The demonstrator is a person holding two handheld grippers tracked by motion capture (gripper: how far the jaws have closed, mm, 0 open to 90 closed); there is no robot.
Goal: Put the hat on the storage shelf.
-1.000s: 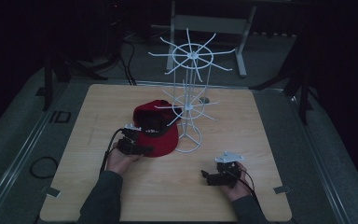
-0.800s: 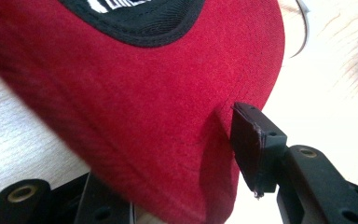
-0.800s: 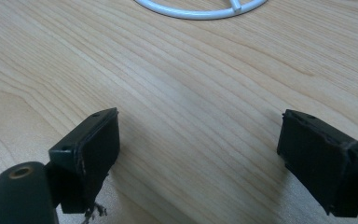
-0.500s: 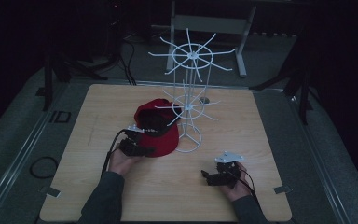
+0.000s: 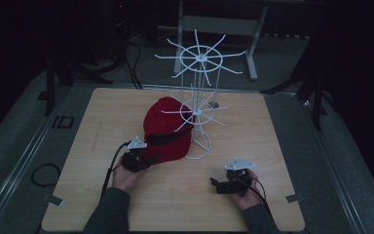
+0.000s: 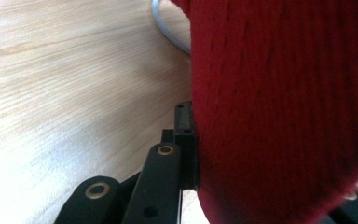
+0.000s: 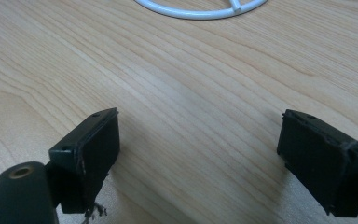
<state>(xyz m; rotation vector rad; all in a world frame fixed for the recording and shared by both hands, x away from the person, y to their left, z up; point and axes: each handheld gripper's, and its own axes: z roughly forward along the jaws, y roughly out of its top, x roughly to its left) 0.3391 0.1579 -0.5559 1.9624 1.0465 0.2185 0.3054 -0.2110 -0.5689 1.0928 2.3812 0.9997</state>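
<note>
A red fabric cap [image 5: 167,129] is seen lying on the light wooden tabletop [image 5: 282,146], leaning against the foot of a white wire display stand with spoked tiers [image 5: 200,83]; its near edge is turned towards the person. That edge has been taken by the left gripper [image 5: 143,161], whose jaws have just been closing and are now clamped on the red cloth, as is shown in the left gripper view, where the cap [image 6: 279,112] is pressed against the one black jaw in view. The right gripper [image 5: 221,186] is rested well apart to the right, its jaws spread wide over bare wood with nothing between them. The cap lies directly ahead of the left jaws and the stand rises just beyond it, so any lift towards the wire arms would probably be made forward and upward by the left hand, the nearer of the two.
</note>
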